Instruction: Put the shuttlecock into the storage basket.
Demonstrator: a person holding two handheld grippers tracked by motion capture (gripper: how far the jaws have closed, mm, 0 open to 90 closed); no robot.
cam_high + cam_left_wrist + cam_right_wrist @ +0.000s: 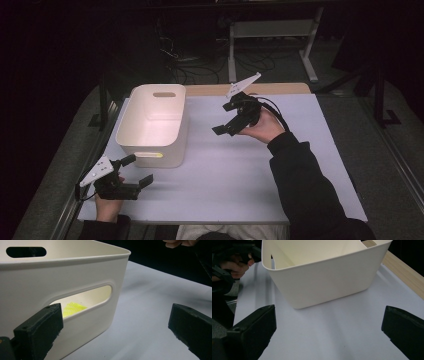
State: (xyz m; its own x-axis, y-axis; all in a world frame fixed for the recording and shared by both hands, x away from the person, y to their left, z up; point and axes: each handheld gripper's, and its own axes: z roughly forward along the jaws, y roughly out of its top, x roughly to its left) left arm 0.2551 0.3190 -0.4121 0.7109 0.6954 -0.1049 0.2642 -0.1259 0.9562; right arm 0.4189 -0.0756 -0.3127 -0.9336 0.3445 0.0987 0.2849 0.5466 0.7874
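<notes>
A cream plastic bin with slot handles stands on the white tabletop, left of the middle. Something yellow lies inside it, visible through the near handle slot in the left gripper view. My left gripper is held low at the table's near left corner, just in front of the bin, open with nothing between its jaws. My right gripper hovers to the right of the bin, pointing toward it, also open and holding nothing.
A wooden strip runs along the table's far edge. Beyond it stand a white metal frame and loose cables on a dark floor. A dark sleeve reaches over the table's right half.
</notes>
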